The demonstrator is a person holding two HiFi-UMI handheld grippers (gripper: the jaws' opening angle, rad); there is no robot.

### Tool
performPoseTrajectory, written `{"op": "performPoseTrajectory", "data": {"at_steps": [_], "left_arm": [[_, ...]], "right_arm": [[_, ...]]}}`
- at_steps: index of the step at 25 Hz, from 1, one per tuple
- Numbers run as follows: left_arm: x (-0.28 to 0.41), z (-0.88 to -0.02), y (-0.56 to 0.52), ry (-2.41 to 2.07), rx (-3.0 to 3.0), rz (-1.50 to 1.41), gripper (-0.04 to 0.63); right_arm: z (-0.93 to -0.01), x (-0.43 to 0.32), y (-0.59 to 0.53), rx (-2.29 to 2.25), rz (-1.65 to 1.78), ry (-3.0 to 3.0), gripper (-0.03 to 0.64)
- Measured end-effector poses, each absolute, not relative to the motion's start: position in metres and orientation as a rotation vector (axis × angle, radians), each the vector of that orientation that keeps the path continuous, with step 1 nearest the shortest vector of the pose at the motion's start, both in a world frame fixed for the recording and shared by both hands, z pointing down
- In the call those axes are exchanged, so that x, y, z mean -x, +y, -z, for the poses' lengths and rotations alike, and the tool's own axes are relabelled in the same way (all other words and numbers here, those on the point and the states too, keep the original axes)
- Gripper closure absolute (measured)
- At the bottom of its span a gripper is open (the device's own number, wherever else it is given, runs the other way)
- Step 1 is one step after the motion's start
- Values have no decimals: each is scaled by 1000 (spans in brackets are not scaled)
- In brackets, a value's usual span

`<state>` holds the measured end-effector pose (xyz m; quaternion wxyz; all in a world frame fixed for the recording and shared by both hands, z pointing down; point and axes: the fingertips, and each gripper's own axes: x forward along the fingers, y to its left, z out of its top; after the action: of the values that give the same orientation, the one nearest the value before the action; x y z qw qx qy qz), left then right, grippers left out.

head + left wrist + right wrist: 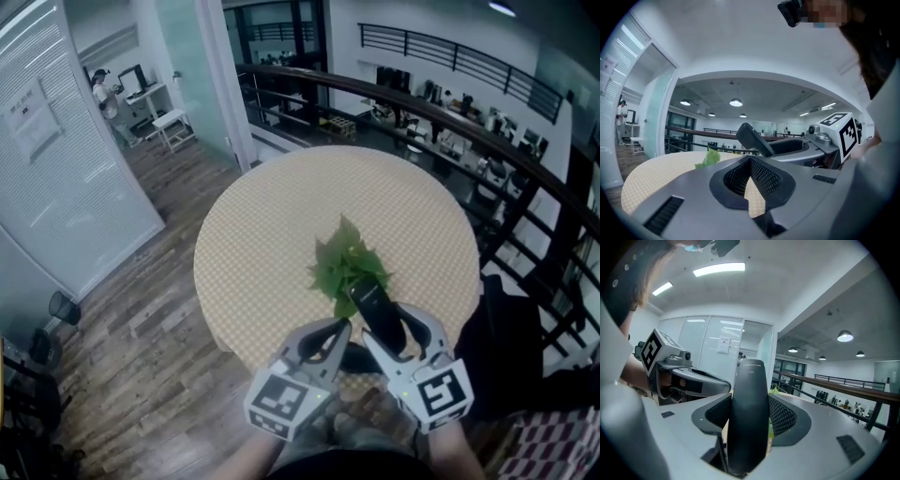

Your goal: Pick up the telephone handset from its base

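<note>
While the right hand-held gripper (750,398) clamps the telephone handset (749,418), the lift looks done.

The risk I judge is slip. The handset is smooth and held low on its body, with most of its length standing free above the pads, so it could pivot or slide out if the squeeze eases. It is a slim, glossy black bar with faint print near the top. It sits over the near edge of the surface (272,244), by the green leaves (347,262). The left hand-held gripper (751,161) is closed on nothing.
</note>
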<state>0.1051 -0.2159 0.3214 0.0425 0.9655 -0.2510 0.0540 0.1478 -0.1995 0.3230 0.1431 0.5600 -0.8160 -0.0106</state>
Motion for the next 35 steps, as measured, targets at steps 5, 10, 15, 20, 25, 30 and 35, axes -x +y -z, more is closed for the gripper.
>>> {"op": "performPoseTrajectory", "data": {"at_steps": [5,10,15,20,25,30,35], "left_arm": [[-108,-306,-218,-752,-2990,-114,589],[-109,-302,-215,-736,-2970,-78,589],[-110,-303,-216,-728,-2976,-95,589],[-111,-306,-215,-713,-2989,-102,589],[-114,-311,-212,-691,-2991,-119,589],[-112,-316,-213,-686,-2973,-131,589],[-111,-320,-215,-673,-2964,-136,589]], "right_arm": [[-305,-154,-197,-1711,1,-2378,370],[-293,-155,-195,-1732,9,-2439,370],[-294,-156,-192,-1766,28,-2407,370],[-294,-159,-191,-1806,31,-2393,370],[-299,-159,-189,-1822,-3,-2389,370],[-299,-159,-187,-1836,-23,-2386,370],[-301,-158,-186,-1842,-15,-2384,370]]}}
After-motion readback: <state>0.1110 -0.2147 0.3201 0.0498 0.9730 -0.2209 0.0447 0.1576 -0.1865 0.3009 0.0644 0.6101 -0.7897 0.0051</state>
